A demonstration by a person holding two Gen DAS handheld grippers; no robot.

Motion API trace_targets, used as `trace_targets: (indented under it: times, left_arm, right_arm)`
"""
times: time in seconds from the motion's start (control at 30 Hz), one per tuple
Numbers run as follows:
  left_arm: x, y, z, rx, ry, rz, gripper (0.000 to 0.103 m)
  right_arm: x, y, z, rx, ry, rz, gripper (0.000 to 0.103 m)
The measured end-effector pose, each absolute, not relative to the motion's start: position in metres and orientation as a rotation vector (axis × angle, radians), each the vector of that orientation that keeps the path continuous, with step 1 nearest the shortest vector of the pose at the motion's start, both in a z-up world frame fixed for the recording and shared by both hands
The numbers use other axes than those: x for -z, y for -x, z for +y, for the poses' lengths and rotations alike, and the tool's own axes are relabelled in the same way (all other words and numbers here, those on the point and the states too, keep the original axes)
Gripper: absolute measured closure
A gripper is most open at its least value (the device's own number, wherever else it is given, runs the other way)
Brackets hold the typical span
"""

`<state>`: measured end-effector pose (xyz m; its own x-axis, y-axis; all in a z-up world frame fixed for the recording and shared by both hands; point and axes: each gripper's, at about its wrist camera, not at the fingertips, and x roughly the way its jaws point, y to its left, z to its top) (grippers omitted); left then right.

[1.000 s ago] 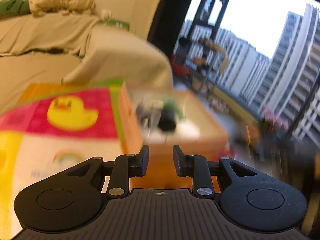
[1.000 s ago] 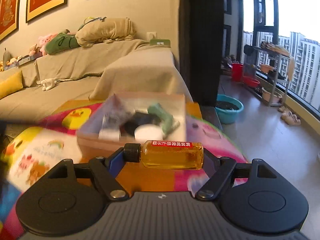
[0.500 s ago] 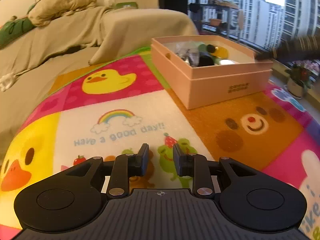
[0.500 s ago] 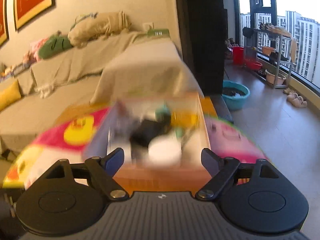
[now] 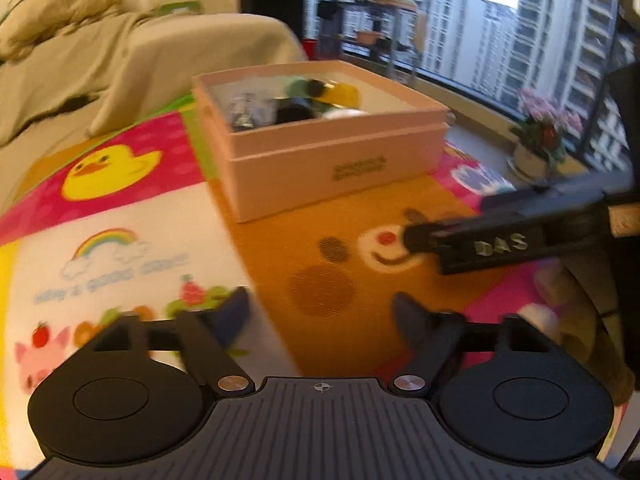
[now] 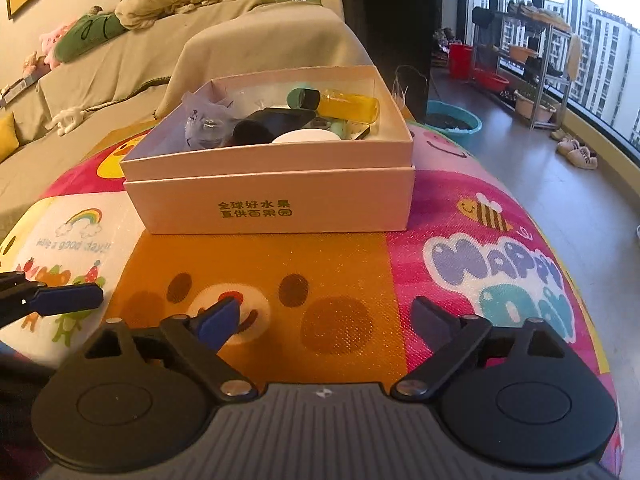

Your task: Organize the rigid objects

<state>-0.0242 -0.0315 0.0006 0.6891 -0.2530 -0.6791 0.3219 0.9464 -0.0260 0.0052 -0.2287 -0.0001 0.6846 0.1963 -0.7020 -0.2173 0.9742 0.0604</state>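
A pink cardboard box [image 6: 272, 200] stands on the colourful play mat [image 6: 460, 216]. Inside it lie a yellow oil bottle [image 6: 352, 106] with a dark cap, a white round lid [image 6: 306, 136], a black item [image 6: 276, 120] and a clear plastic bag [image 6: 204, 120]. My right gripper [image 6: 326, 314] hovers low over the mat's orange bear patch in front of the box, jaws opening wide with nothing between them. My left gripper [image 5: 320, 312] is beside it to the left, jaws also opening and empty. The box [image 5: 340, 160] and the right gripper [image 5: 500, 236] show in the left wrist view.
A sofa [image 6: 120, 52] draped in beige cloth runs behind the mat. To the right are a bare floor, a teal basin [image 6: 454, 122], a metal rack [image 6: 524, 52] and a potted plant [image 5: 540, 140] by the window.
The right gripper has let go of the yellow bottle, which now lies in the box, and has come down toward the mat. The left gripper has sunk too and spread its jaws wide.
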Motion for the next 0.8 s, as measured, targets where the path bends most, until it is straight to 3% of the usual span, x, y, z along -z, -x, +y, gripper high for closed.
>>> trace_targets:
  times: [0.17,0.8]
  left_arm:
    - [-0.003,0.024,-0.019,0.164,-0.005,0.714,0.02]
    - [0.008,0.016,-0.022,-0.031,0.018,0.658,0.018]
  right_arm:
    - [0.003,-0.009,-0.224,-0.194,0.062,0.775,0.0]
    - [0.009,-0.004,-0.218,-0.132,0.039,0.713,0.0]
